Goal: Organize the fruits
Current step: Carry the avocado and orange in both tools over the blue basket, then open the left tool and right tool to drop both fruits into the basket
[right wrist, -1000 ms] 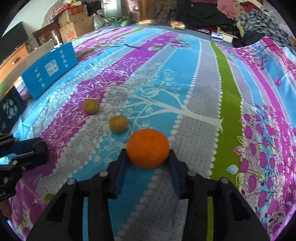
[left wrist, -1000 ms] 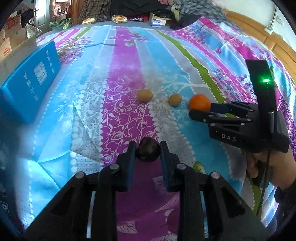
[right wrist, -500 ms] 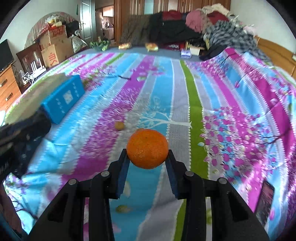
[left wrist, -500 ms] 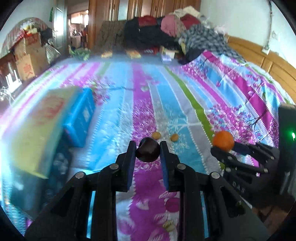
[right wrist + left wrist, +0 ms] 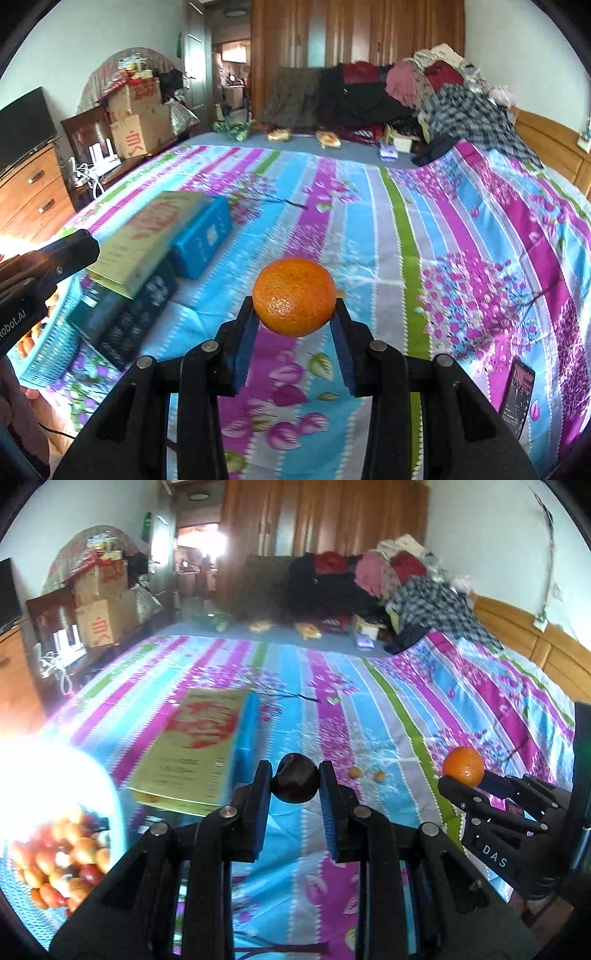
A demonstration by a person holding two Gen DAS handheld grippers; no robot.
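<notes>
Both lifted off bed w/ orange [image 5: 294,296] betw right gripper [image 5: 294,317] fingers [image 5: 243,341].

Wide bare bed [image 5: 424,229] across middle and right, stacked boxes [image 5: 166,236] blocking the near left beside a fruit basket [image 5: 55,856], clothes pile [image 5: 424,96] crowding the far end, phone [image 5: 517,391] near right

Bright daylight, blown-out glare at lower left, fisheye-bent edges, slight motion blur.

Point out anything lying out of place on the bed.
Two small yellow-brown fruits lie loose on the striped floral bedsheet, away from the blue basket of fruit. A dark phone sits near the bed's edge.
</notes>
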